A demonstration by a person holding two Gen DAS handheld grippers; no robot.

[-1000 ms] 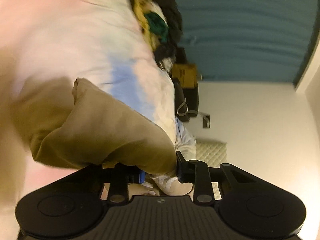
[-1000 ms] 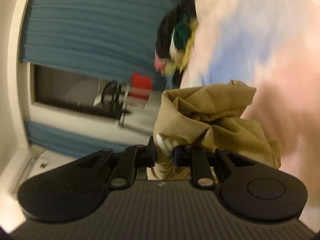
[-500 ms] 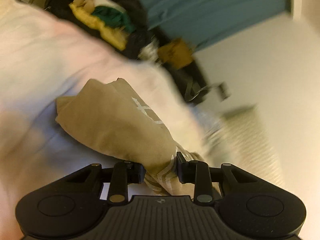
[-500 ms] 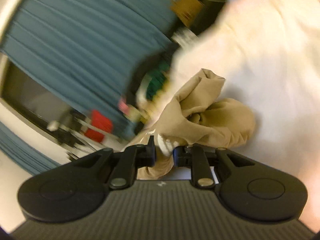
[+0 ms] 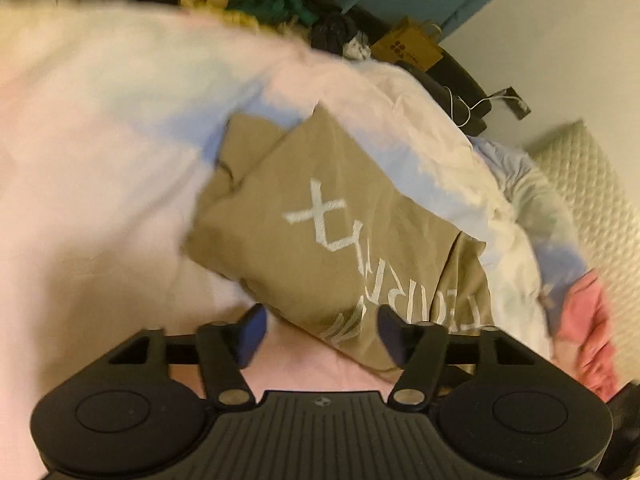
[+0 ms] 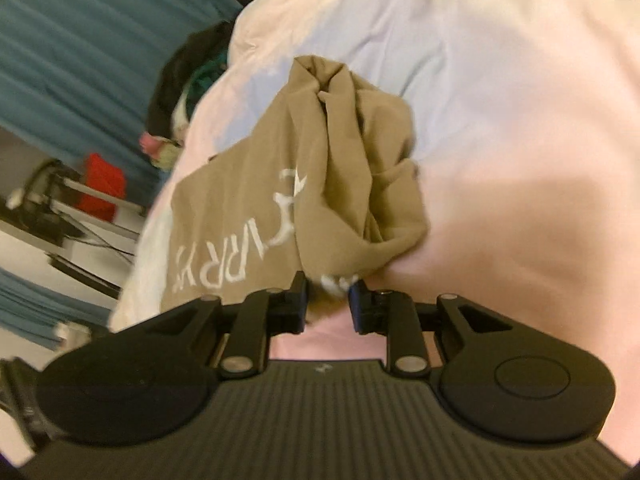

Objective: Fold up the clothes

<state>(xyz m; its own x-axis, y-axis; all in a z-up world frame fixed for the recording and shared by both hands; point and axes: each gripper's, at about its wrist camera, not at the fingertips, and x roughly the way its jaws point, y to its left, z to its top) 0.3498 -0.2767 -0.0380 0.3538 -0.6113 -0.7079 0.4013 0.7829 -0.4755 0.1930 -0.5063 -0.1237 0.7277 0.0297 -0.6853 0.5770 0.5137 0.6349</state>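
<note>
On the pale bed [image 5: 100, 140], my khaki shirt [image 5: 320, 220] lies bunched, unfolded; left jaws just opened, empty; right jaws, loosening, barely pinch its hem.

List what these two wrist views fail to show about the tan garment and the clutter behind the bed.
- Tan garment: white lettering partly unreadable, left wrist view, folds and the tongs' body cover it.
- Its full shape: right wrist view, bunched.
- Clothes pile: items indistinct, blurred at the top edge.
</note>
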